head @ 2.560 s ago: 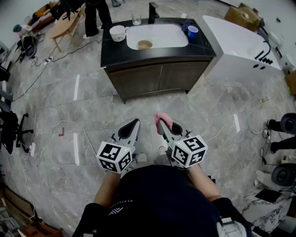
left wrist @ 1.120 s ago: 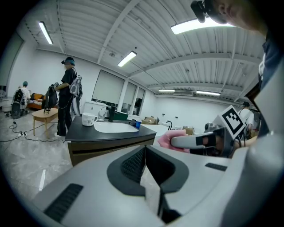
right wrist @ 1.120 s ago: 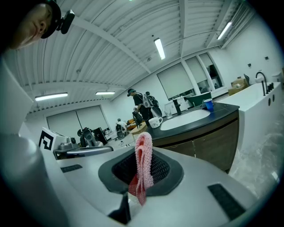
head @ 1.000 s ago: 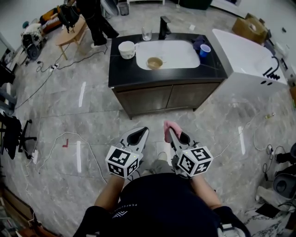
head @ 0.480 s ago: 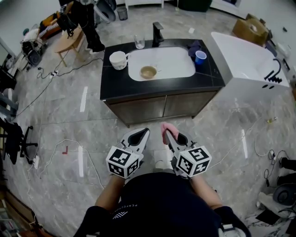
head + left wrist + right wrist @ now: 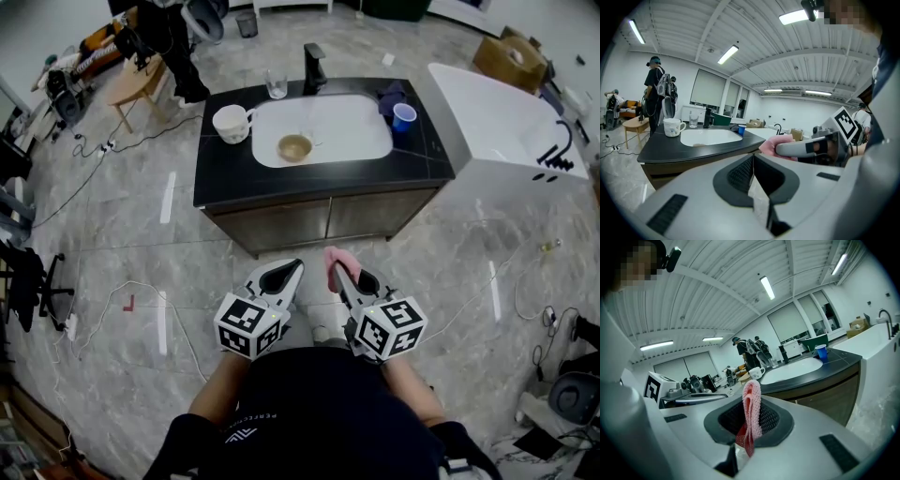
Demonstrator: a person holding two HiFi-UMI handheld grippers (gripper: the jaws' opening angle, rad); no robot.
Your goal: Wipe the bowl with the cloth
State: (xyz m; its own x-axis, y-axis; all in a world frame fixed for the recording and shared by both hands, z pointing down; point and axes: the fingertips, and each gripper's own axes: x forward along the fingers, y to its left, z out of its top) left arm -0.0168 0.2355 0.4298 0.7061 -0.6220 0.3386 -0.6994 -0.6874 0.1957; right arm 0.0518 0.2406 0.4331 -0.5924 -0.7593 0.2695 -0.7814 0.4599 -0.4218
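A small tan bowl [image 6: 294, 147] sits in the white sink [image 6: 352, 131] of a dark cabinet. I hold both grippers side by side on the near side of the cabinet, well short of the bowl. My right gripper [image 6: 332, 260] is shut on a pink cloth [image 6: 333, 258], which stands up folded between its jaws [image 6: 751, 413]. My left gripper [image 6: 290, 270] is shut with nothing in it [image 6: 753, 159]. In the left gripper view the pink cloth [image 6: 774, 142] shows at the right, and the sink [image 6: 710, 136] lies ahead.
On the black countertop [image 6: 223, 169] stand a white mug [image 6: 230, 123], a clear glass [image 6: 276, 87], a black faucet [image 6: 314, 64] and a blue cup [image 6: 404, 116]. A white bathtub [image 6: 502, 112] is at the right. People [image 6: 655, 96] stand beyond the cabinet. Cables [image 6: 141, 281] trail over the floor.
The cabinet and sink have come closer as I walked toward them. Both grippers kept their pose, the cloth still in the right one.
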